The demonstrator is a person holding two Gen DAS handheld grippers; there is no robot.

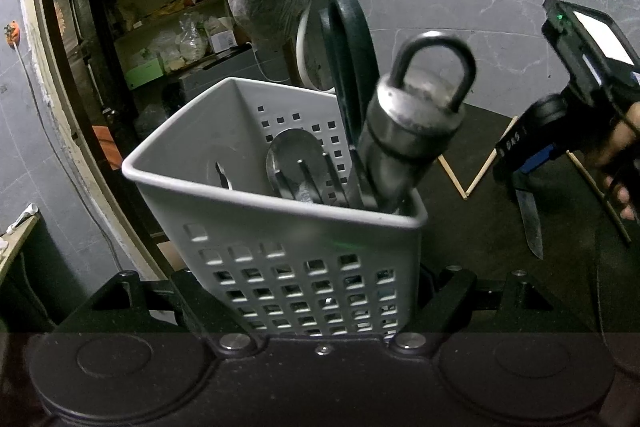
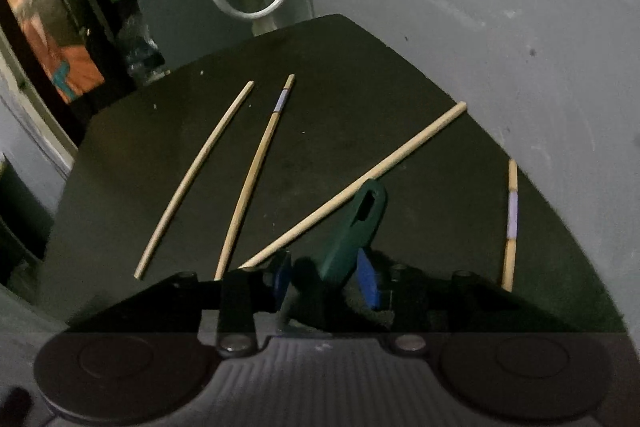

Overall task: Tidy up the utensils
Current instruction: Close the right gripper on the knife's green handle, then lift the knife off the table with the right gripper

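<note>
grey marbled walls close round a dark matte counter (image 2: 340, 75). left tongs (image 1: 320, 307) clamp the base of a white perforated plastic caddy (image 1: 280, 259), light but top-heavy with a steel-handled tool (image 1: 412, 131) inside. right tongs (image 2: 326, 279) straddle a knife (image 2: 356, 227) by its green handle; whether the blue pads (image 2: 368, 279) press it, i cannot tell. grip that handle, never the blade. stiff bamboo chopsticks (image 2: 352, 187) lie from ten to three o'clock, thin and slippery.

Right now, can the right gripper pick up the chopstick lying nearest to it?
Probably not yet. Nothing blocks the chopstick on the table, but the right gripper already has a knife between its jaws.
</note>
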